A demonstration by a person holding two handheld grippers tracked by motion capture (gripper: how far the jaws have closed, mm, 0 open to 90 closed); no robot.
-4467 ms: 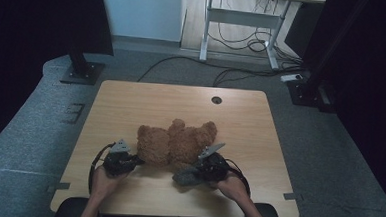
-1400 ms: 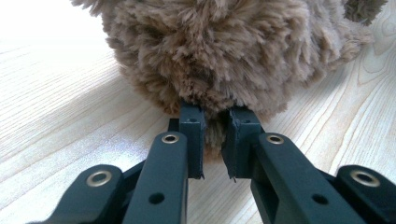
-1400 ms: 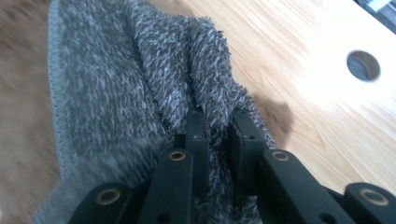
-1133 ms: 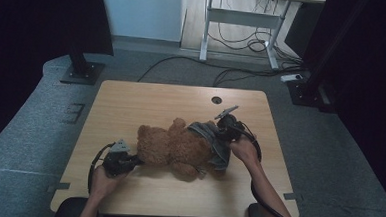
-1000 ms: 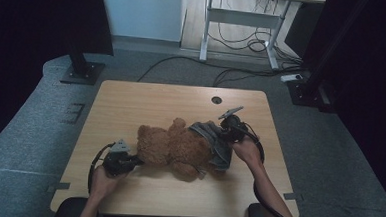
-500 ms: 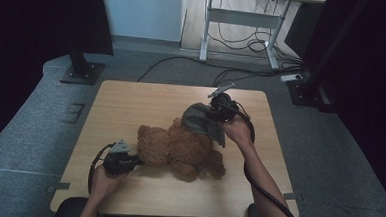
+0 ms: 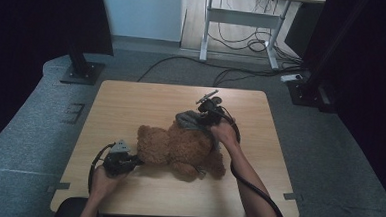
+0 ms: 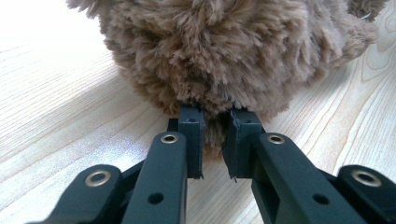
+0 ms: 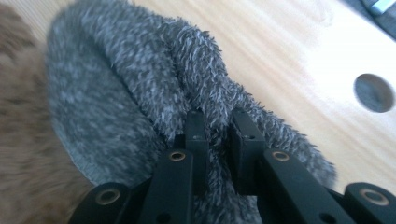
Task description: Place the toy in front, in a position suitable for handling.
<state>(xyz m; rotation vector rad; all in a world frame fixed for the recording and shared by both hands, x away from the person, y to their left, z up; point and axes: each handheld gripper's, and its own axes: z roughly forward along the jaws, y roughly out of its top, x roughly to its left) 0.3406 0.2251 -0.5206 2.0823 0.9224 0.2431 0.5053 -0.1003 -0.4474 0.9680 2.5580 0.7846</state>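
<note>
We have a brown teddy bear [image 7: 181, 150] lying on its side in the middle of the wooden bench [image 7: 131, 105], head toward nine o'clock, legs toward three. Our left gripper [image 7: 128, 161] sits at the bear's eight o'clock, low on the bench, and in the left gripper view its jaws are pinching a tuft of the bear's fur [image 8: 212, 126], pads nearly together with the plush squeezed between them. Our right gripper [image 7: 207, 111] is up at the bear's one o'clock, over the far half of the bench. It has a grey knitted garment [image 7: 193, 121] in its grip: in the right gripper view the jaws are clamped on a fold of the fuzzy grey fabric [image 9: 140, 88], which bunches up between the pads. The garment hangs from the jaws down onto the bear's body, touching the brown fur at its lower edge. A round cable hole [image 9: 372, 92] in the bench shows just beyond the garment.
</note>
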